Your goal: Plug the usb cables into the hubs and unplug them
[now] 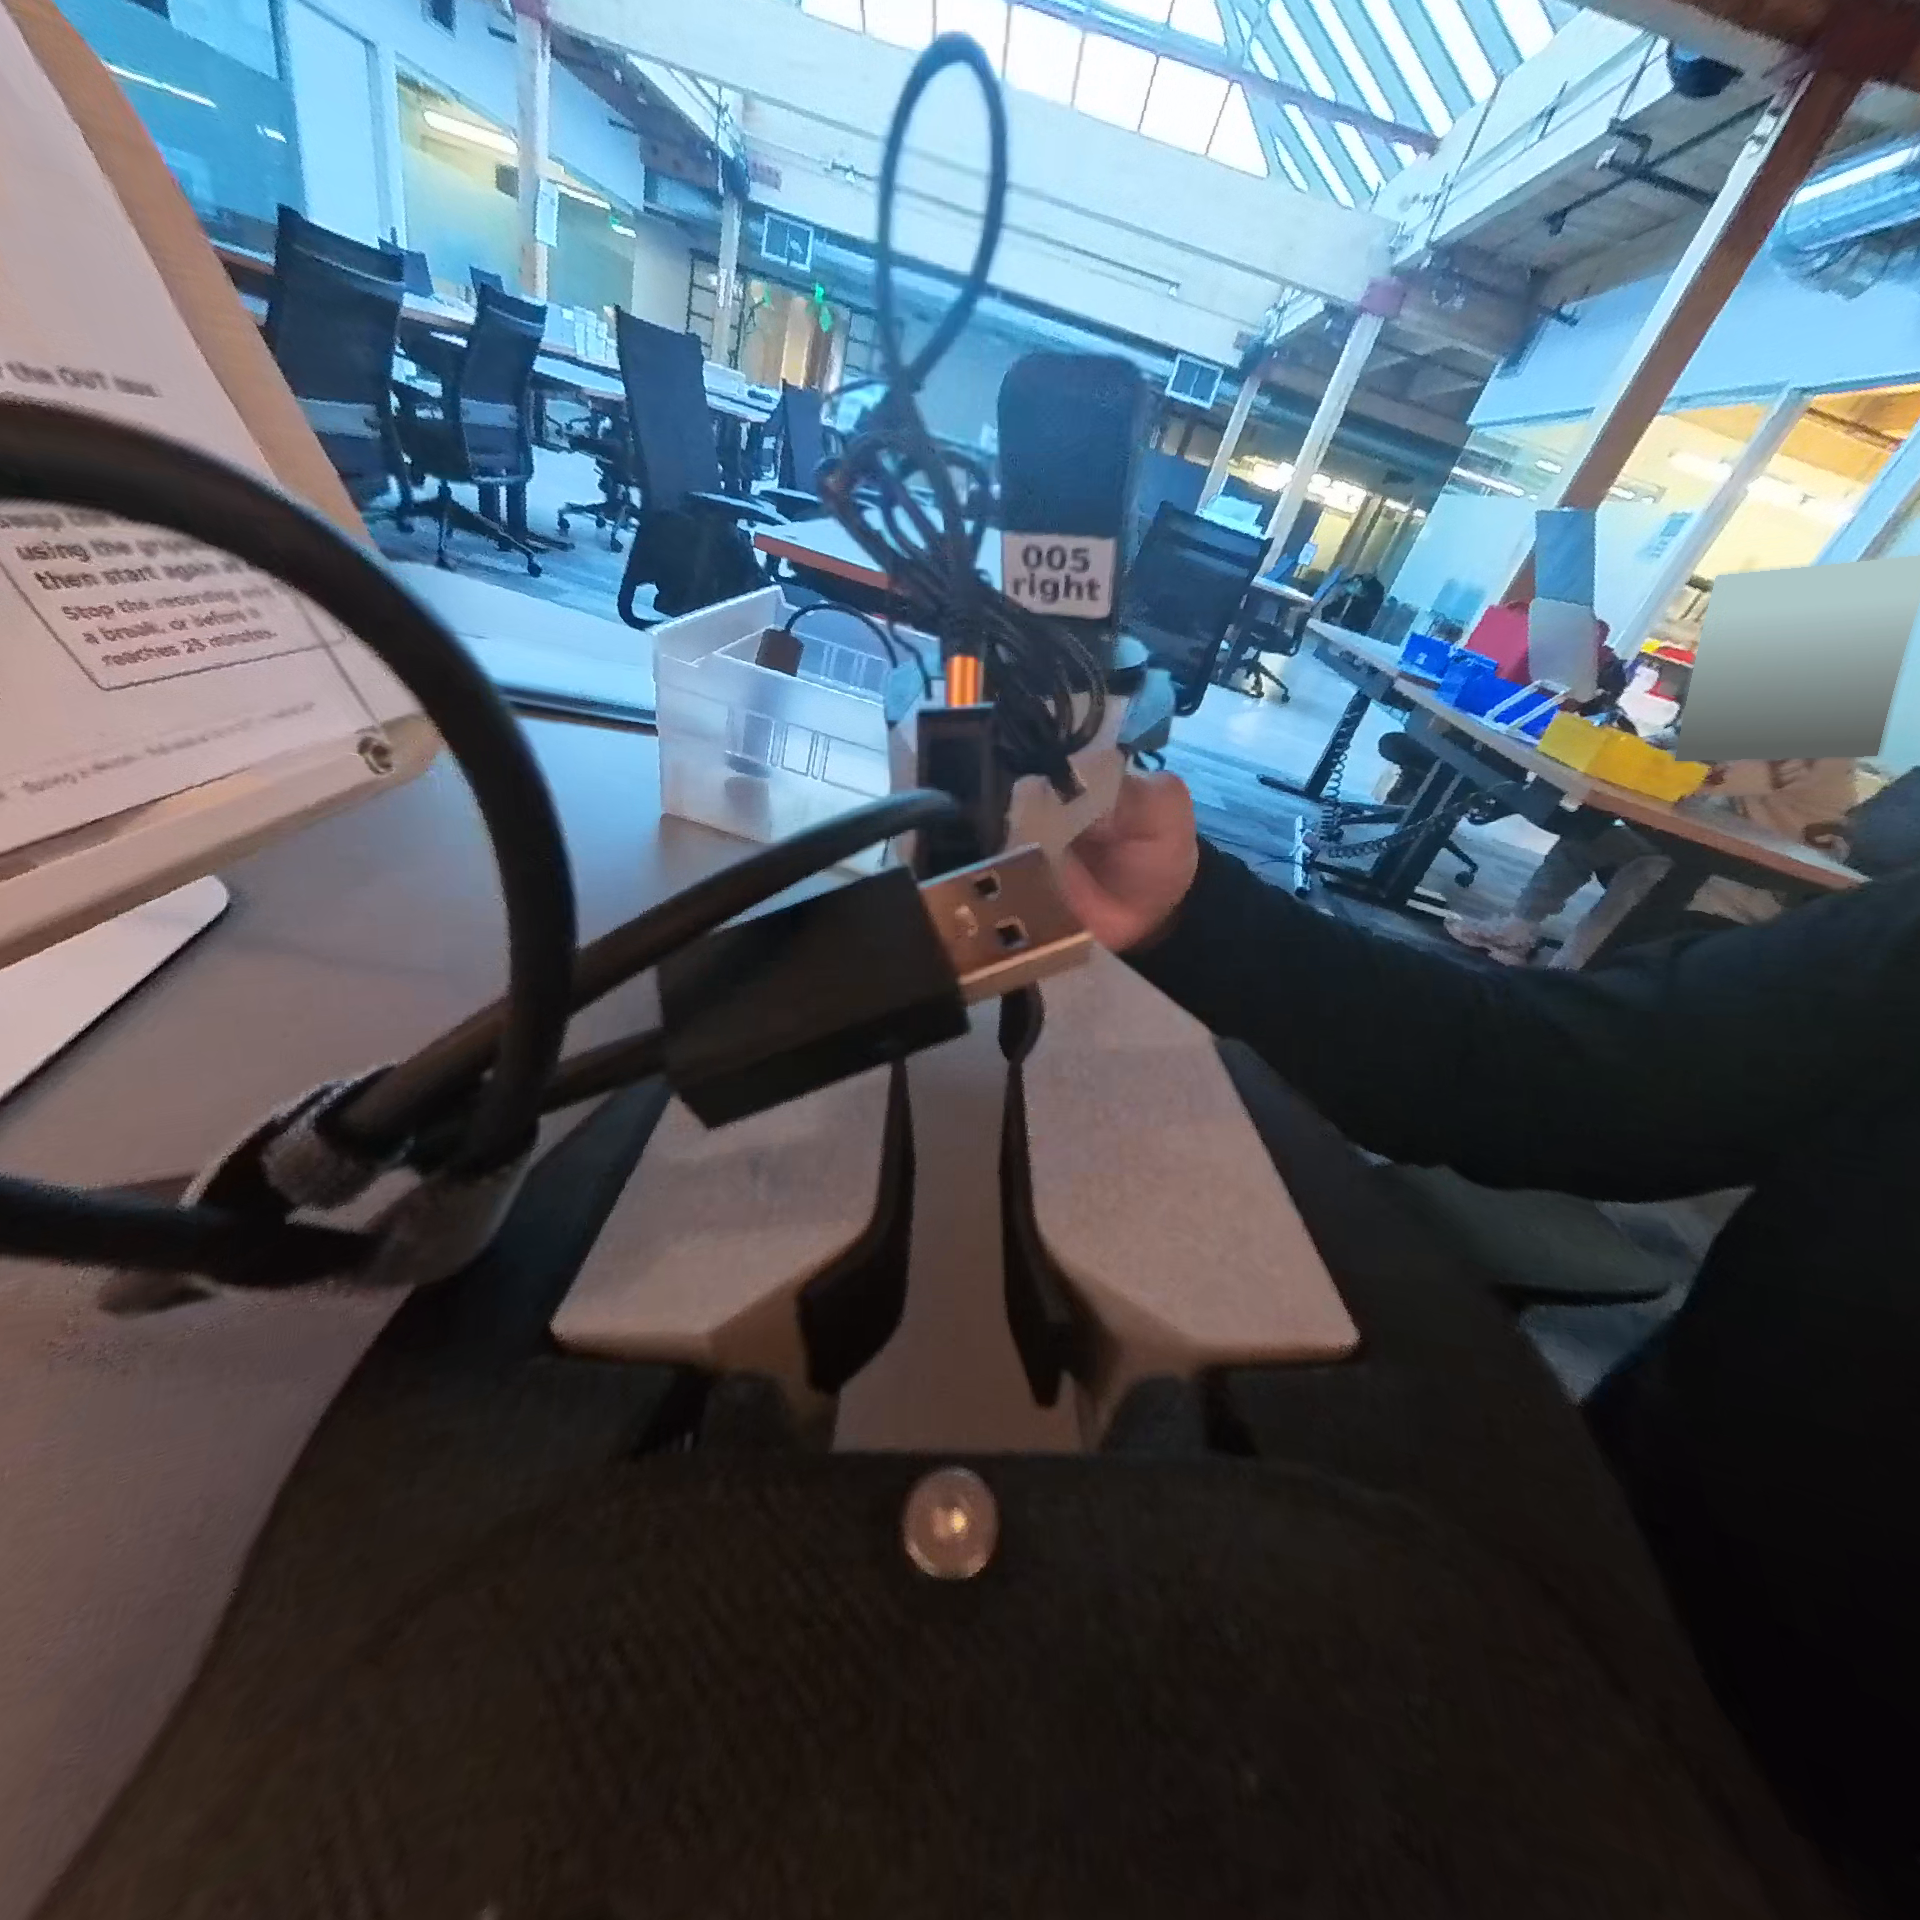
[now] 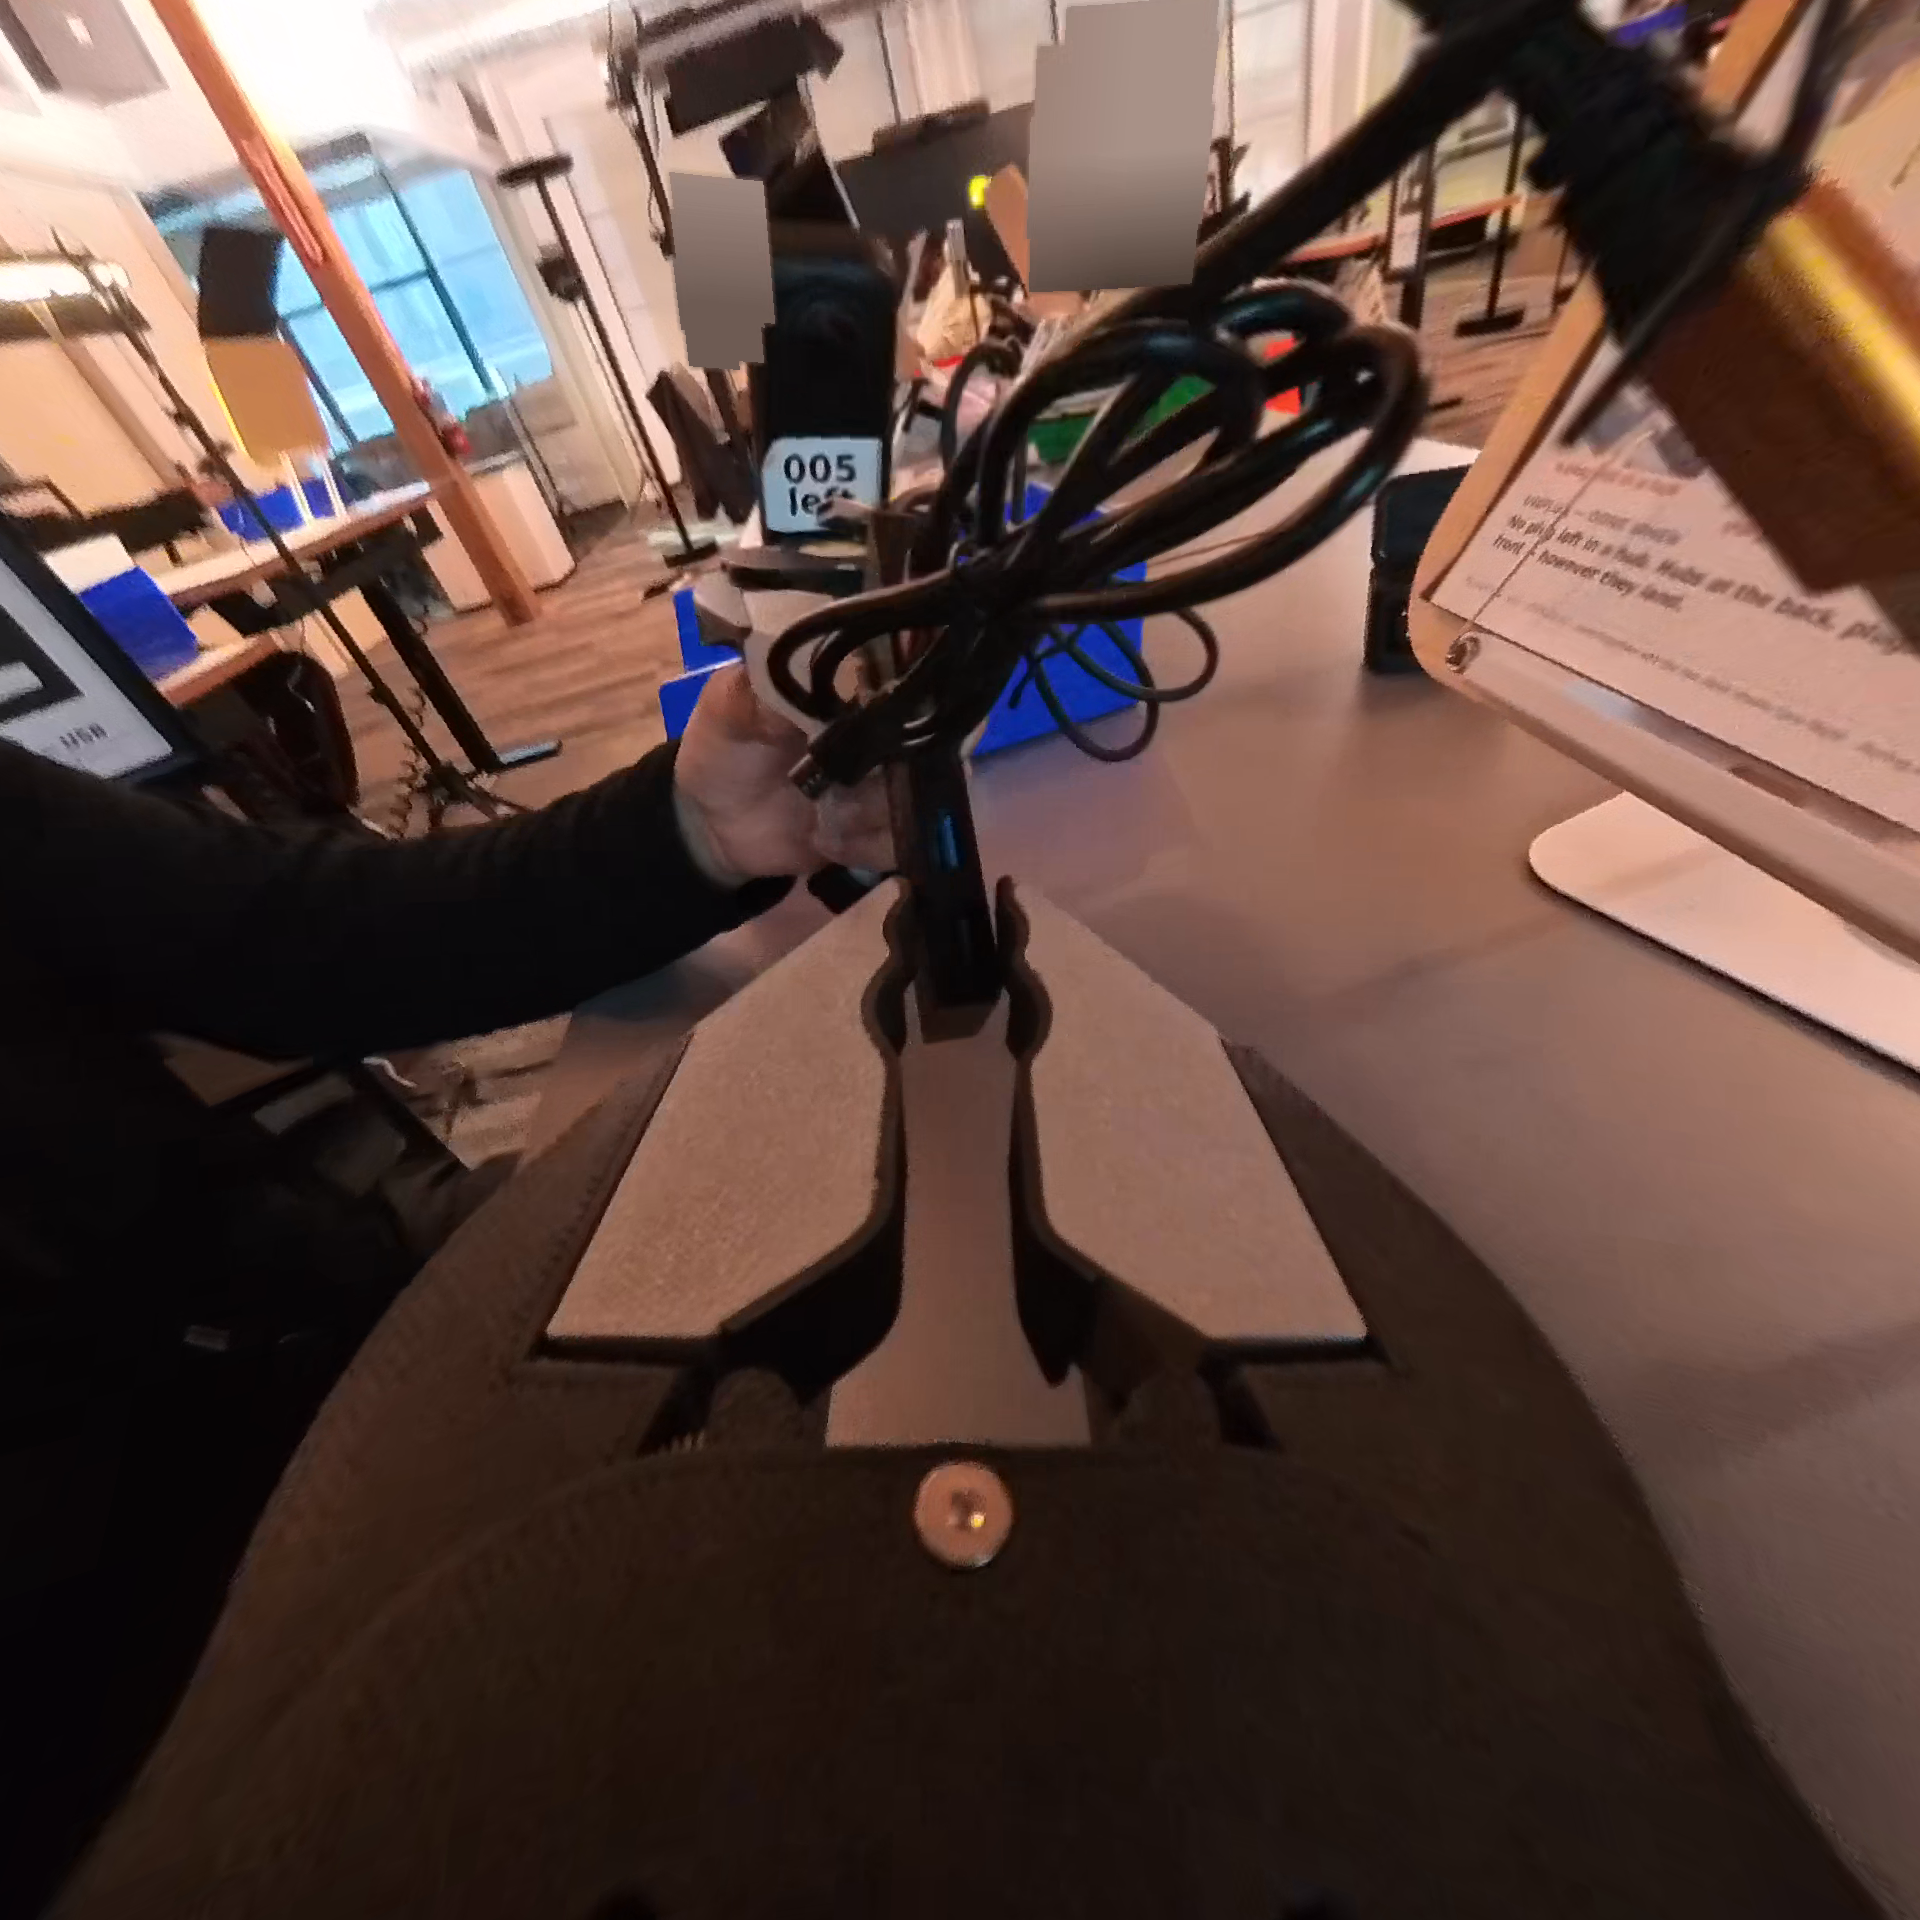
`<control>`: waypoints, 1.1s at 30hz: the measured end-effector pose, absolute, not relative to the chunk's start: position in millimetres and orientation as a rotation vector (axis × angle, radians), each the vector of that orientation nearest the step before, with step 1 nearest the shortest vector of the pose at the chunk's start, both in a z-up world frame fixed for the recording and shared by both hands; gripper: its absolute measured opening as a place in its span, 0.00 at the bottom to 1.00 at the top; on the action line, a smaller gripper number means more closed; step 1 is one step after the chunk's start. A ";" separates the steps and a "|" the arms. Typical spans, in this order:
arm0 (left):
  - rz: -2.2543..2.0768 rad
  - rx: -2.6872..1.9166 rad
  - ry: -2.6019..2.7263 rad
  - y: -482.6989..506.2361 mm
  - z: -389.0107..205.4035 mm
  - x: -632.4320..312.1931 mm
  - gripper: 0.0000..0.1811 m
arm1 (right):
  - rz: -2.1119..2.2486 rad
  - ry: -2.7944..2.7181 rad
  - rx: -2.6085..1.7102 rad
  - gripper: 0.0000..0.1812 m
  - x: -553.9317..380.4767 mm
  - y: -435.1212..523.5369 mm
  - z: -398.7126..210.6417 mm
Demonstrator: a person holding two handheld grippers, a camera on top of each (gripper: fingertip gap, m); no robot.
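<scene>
Left gripper (image 1: 961, 1023): fingers close together, clamped on a black USB plug (image 1: 831, 987) held above the table (image 1: 343, 914). Plug sits across the fingertips, metal end pointing right and slightly up, toward the other gripper. Its thick black cable (image 1: 499, 727) arcs up and left in a big loop, bound low on the left by a grey strap (image 1: 312, 1153).

Right gripper (image 2: 951, 966): fingers nearly together, pinching the lower end of a slim black hub (image 2: 948, 883). Hub stands upright between the fingertips; one blue port faces the camera. A bundle of thin black cable (image 2: 1091, 499) hangs around and above the hub, coiled loosely.

In the left wrist view the hub (image 1: 956, 769) stands just beyond the plug's metal tip, close but whether touching I cannot tell. Orange-banded connector (image 1: 964, 675) sits right above it.

A white open box (image 1: 748, 727) stands on the table behind. A white-based sign stand (image 2: 1683, 831) sits at the table edge.
</scene>
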State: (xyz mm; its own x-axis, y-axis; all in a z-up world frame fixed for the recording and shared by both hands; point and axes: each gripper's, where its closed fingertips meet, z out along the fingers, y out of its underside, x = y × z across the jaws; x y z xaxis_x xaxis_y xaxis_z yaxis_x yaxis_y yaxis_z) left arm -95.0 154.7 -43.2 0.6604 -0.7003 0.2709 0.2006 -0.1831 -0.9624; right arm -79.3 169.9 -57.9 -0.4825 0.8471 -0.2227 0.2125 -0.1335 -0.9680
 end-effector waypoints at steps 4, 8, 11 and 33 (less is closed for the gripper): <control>-0.836 -1.592 0.410 157.6 -49.8 -100.1 0.04 | 1.635 -1.623 -1.243 0.07 -85.5 172.9 -65.6; -0.851 -1.611 0.418 159.3 -55.2 -95.4 0.05 | 1.640 -1.609 -1.218 0.06 -85.5 171.6 -62.2; -0.848 -1.629 0.450 159.5 -60.8 -87.9 0.05 | 1.682 -1.633 -1.230 0.05 -82.7 168.6 -63.3; -0.852 -1.638 0.401 162.0 -60.6 -95.8 0.05 | 1.668 -1.591 -1.114 0.07 -75.0 171.8 -46.4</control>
